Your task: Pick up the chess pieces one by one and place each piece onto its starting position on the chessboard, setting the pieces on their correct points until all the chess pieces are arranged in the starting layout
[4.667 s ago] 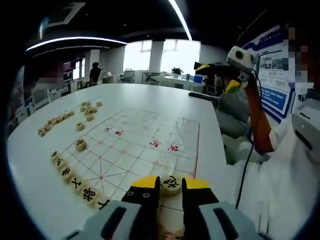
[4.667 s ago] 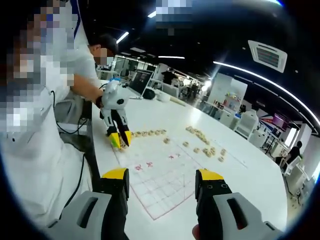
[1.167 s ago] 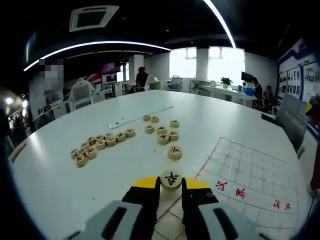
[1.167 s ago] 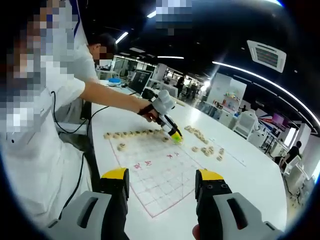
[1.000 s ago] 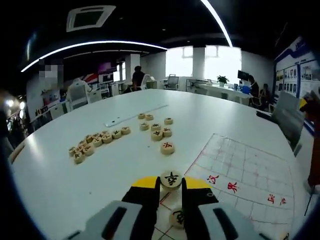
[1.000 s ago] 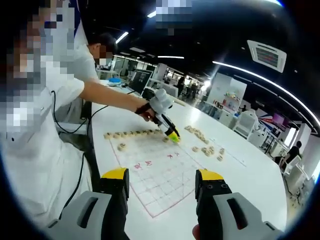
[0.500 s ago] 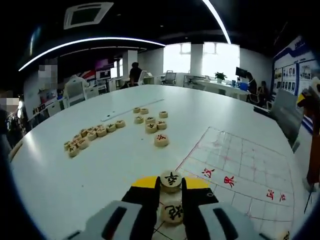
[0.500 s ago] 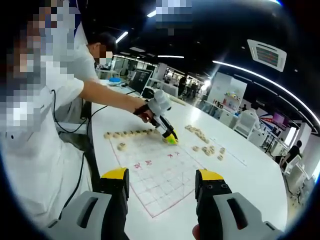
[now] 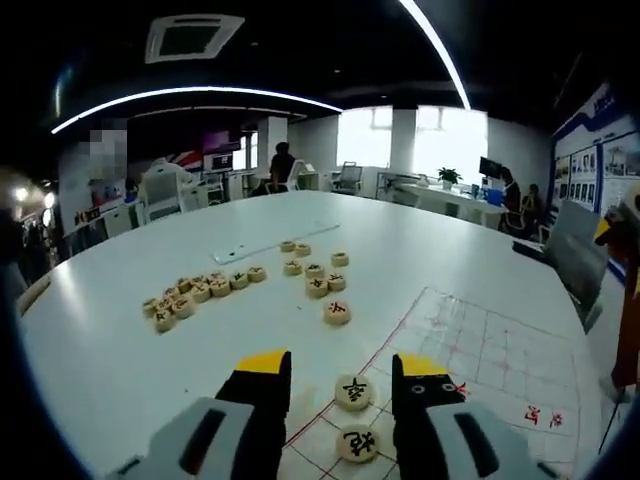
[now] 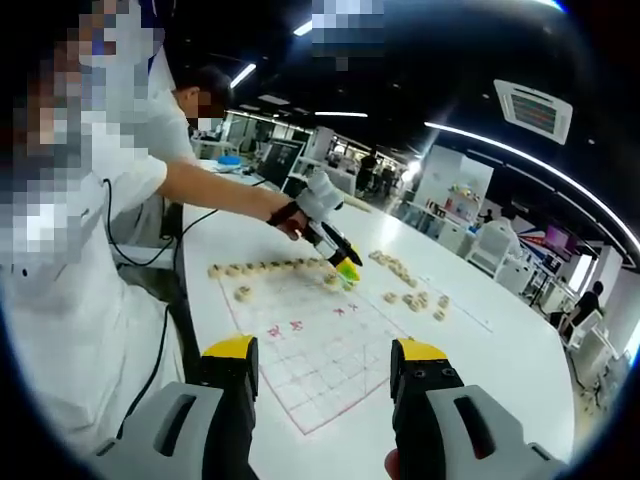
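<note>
Both grippers' jaws are spread: left gripper (image 9: 340, 372) straddles a chess piece (image 9: 353, 391) resting on the chessboard (image 9: 480, 360).

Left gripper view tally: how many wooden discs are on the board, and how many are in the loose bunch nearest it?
Round wooden chess pieces on the white grid-printed board: 2
Near loose bunch on the white table: 8
Total: 10, leaving out the far row, which is too crowded to count.
</note>
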`<state>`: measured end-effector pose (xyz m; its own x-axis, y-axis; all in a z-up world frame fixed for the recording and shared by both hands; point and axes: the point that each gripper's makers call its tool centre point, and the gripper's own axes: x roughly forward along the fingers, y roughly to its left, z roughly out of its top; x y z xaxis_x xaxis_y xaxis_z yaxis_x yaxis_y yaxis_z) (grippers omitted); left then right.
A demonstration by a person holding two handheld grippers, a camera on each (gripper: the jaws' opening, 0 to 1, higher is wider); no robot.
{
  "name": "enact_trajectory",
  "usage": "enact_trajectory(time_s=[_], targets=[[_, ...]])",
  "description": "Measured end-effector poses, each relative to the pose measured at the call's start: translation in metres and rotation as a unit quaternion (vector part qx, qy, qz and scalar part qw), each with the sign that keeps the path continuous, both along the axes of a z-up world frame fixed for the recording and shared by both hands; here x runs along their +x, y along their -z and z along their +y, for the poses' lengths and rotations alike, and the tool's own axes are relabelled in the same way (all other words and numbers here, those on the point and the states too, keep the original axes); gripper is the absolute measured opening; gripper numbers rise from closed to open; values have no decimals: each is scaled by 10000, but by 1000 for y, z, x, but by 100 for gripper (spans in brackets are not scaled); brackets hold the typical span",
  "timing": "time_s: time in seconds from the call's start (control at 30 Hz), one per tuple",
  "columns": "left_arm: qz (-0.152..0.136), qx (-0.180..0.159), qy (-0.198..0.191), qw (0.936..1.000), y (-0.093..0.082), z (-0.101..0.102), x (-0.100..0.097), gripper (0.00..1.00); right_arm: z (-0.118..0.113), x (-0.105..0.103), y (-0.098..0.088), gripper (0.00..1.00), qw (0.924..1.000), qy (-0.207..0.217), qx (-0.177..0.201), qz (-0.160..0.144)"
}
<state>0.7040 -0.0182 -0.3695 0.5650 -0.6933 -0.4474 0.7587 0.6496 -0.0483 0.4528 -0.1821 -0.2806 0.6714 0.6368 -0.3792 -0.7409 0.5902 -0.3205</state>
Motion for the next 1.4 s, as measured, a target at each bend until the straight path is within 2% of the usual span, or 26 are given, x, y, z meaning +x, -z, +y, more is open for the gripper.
enact_trajectory(time_s=[0.33,0.57,0.83,0.9,1.0,1.1,1.23,1.33,1.4], targets=[[-45,-135,26,9999,-9,-9,5,42,0,0,-1,54,10000,5,1,-2],[-88,-117,-52,9999,-12,-40,41,40,-1,0,-1,54,10000,6,-7,-1],[96,145,-178,9997,4,-69,79,40,-6,0,-2,54,10000,59,22,-15],[98,350,-192,9992,13,-72,86,40,-6,0,-2,54,10000,63,24,-24],[130,430,-247,9987,19,-75,95,39,-8,-2,-4,54,10000,69,20,-54],[242,532,-284,9979,26,-78,101,34,-11,-2,-6,54,9999,87,41,-82],[353,629,-387,9966,35,-81,109,20,-16,-1,-8,54,9998,164,75,-97],[388,521,-457,9968,37,-86,111,19,-15,-3,-10,54,9998,145,92,-129],[337,578,-434,9968,36,-86,109,19,-14,-4,-10,54,9998,122,88,-143]])
